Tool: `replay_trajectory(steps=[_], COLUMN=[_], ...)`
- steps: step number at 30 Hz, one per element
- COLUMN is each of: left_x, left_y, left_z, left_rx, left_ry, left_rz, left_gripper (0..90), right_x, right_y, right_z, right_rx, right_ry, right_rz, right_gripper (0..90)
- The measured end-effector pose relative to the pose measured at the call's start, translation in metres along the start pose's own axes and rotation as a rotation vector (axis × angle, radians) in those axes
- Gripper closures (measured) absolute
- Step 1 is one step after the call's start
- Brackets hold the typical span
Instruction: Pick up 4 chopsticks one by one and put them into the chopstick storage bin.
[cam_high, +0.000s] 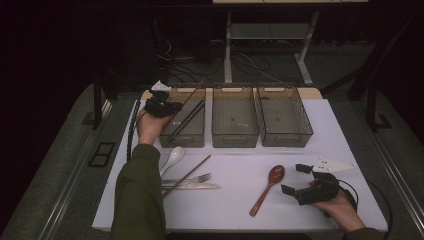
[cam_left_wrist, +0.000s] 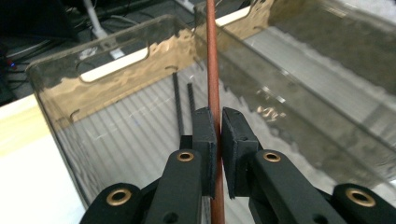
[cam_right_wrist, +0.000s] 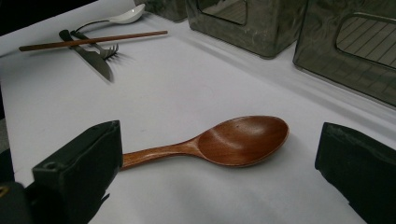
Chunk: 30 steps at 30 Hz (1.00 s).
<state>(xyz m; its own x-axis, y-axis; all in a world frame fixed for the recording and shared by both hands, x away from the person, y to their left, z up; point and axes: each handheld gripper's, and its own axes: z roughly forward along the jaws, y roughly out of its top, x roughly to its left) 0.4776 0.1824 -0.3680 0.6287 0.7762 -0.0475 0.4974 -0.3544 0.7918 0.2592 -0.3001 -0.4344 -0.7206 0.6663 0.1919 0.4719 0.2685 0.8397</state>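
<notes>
Reddish-brown wood runs straight up between the left gripper (cam_left_wrist: 218, 135) fingers (cam_left_wrist: 203, 140): they are clenched on a single chopstick (cam_left_wrist: 212, 60), which stands steeply over the leftmost bin (cam_left_wrist: 116, 58). Just beyond the fingers, inside that bin, two dark chopsticks (cam_left_wrist: 183, 100) already lie on the ribbed floor. The step in hand looks like sorting cutlery by kind, with this chopstick about to be dropped in; the next move calls for lowering the tip past the bin wall and then letting the fingers part so it settles beside the dark pair.

The right gripper (cam_right_wrist: 219, 172) has its fingers spread wide and holds nothing. Between them, slightly ahead on the table (cam_right_wrist: 187, 84), lies a wooden spoon (cam_right_wrist: 233, 140), bowl up, not touched by either finger. Farther out sit another brown chopstick (cam_right_wrist: 93, 40), a fork (cam_right_wrist: 100, 49), a knife (cam_right_wrist: 86, 55) and a white spoon (cam_right_wrist: 126, 16), crossed in a loose heap.

The high view adds the row of three bins (cam_high: 235, 117) and the person's left hand (cam_high: 150, 125) at the first one; the left gripper view alone makes the pinch on the chopstick plain.
</notes>
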Motion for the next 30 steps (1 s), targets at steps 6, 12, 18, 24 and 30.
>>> replay_trajectory(steps=[6, 12, 18, 24, 30], left_x=[0.001, 0.002, 0.001, -0.003, -0.009], left_y=[-0.015, -0.015, -0.016, -0.014, -0.009], left_z=[0.009, 0.010, 0.010, 0.006, -0.007], left_rx=[0.021, 0.050, 0.047, 0.045, 0.040], left_ry=[0.001, 0.008, 0.026, 0.024, 0.003], left_rz=[-0.040, -0.028, -0.030, -0.010, -0.001], left_gripper=[83.7, 83.4, 73.3, 65.9, 53.9], right_x=[0.000, 0.000, 0.001, 0.001, 0.001], right_y=[0.000, 0.000, 0.000, 0.000, 0.000], right_z=[0.000, 0.000, 0.001, 0.001, 0.001], right_rx=[0.001, 0.003, 0.004, 0.004, 0.003], right_ry=[0.001, 0.002, 0.002, 0.002, 0.000], right_rz=[0.000, 0.001, 0.001, 0.002, 0.000], right_gripper=[1.0, 1.0, 1.0, 1.0, 1.0])
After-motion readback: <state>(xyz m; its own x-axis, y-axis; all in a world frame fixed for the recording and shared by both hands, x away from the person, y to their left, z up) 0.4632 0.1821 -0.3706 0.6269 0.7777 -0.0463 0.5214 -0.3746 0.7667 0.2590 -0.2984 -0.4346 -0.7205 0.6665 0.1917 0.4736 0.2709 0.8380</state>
